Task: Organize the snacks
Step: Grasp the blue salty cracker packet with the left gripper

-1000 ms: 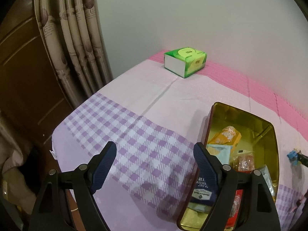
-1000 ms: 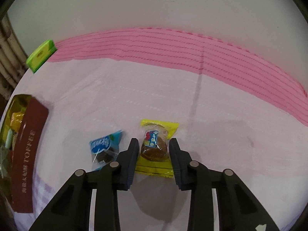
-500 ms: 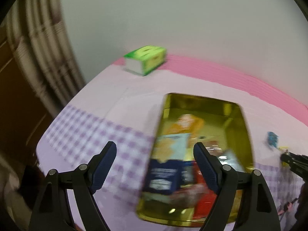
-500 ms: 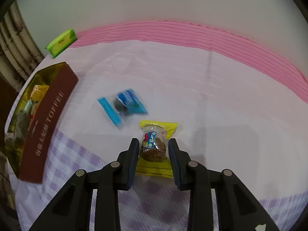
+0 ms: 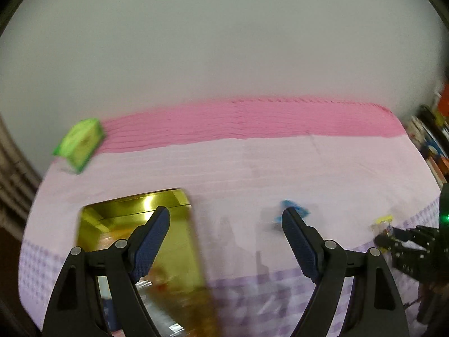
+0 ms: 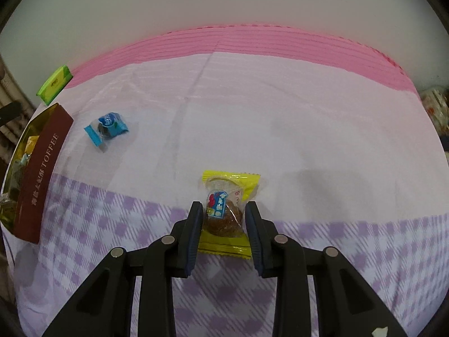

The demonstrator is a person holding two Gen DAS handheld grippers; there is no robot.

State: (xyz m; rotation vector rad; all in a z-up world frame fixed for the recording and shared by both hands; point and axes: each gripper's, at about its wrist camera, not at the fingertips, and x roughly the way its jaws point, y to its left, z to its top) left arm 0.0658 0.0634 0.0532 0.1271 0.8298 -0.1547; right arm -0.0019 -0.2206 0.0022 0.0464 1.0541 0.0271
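My right gripper point(image 6: 223, 211) is shut on a yellow-wrapped snack point(image 6: 226, 210) with a brown cake inside, held above the checked part of the tablecloth. A blue-wrapped snack point(image 6: 106, 129) lies on the cloth to the left, near the gold tin point(image 6: 42, 165) with its brown TOFFEE side, which holds several packets. In the left wrist view my left gripper point(image 5: 226, 221) is open and holds nothing. The tin point(image 5: 134, 219) lies under its left finger, and the blue snack point(image 5: 294, 210) peeks out behind its right fingertip. At the right edge of that view is the right gripper point(image 5: 384, 234) with the yellow snack.
A green tissue box point(image 6: 54, 84) sits at the back left by the wall, also in the left wrist view point(image 5: 80, 146). The cloth point(image 6: 252, 126) is pink at the back, pale in the middle and purple-checked in front. Curtains hang left; cluttered items stand at the right edge point(image 5: 432, 146).
The left gripper swung right, so the tin slid to the lower left of its view and the blue snack came between its fingers. The right gripper carried the yellow snack away from the blue snack, toward the checked cloth.
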